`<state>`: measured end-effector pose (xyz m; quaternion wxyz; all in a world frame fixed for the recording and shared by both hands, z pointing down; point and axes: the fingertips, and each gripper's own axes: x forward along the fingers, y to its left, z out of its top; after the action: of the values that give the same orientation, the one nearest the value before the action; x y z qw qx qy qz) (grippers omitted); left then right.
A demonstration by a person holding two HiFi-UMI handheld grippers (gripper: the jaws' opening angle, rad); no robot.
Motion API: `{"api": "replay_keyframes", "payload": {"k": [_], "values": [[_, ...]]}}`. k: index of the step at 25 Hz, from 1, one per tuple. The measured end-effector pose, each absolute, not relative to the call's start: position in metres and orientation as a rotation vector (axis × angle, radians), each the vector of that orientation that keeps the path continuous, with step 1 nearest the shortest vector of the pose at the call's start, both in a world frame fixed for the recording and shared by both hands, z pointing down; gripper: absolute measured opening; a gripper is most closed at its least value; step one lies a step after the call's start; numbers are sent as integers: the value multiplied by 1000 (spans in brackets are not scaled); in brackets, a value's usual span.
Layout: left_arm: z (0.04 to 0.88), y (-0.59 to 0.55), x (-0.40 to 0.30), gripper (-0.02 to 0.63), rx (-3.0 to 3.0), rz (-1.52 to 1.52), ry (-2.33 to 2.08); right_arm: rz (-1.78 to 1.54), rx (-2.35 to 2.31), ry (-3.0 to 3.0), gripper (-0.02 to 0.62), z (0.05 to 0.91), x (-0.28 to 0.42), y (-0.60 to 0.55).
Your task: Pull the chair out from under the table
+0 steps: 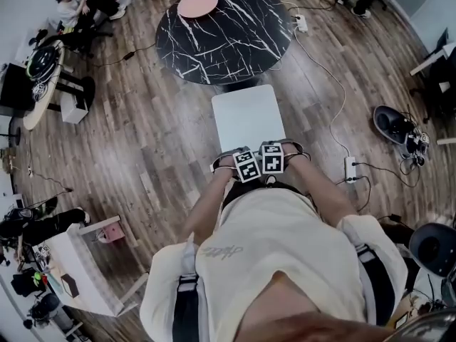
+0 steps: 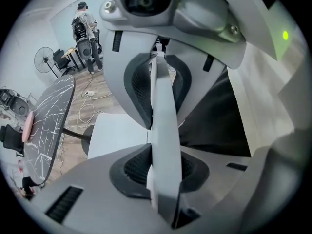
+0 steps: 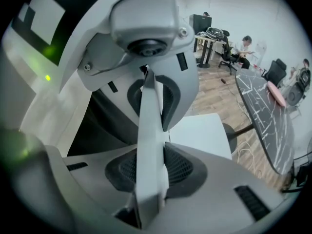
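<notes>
Both forearms (image 1: 206, 205) reach up from the bottom of the head view. The left gripper (image 1: 244, 164) and right gripper (image 1: 273, 157) sit side by side at frame centre, pointing steeply down. Each has its jaws clamped on the thin white top edge of the chair (image 1: 248, 116) back. The chair's plain white square seat stands on the wood floor (image 1: 142, 141), just below the round black marble table (image 1: 224, 34) at upper centre.

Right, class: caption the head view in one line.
Left tongs and right tongs grip the white chair by its back, seat out from under the black table.
</notes>
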<state>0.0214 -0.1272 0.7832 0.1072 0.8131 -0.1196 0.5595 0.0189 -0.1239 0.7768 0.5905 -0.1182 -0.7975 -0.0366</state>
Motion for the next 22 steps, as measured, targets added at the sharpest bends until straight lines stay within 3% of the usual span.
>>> {"api": "replay_keyframes", "payload": {"k": [22], "values": [[791, -33, 59, 92, 2358, 1692, -450, -258, -348, -1828, 98, 785, 59, -29]]}}
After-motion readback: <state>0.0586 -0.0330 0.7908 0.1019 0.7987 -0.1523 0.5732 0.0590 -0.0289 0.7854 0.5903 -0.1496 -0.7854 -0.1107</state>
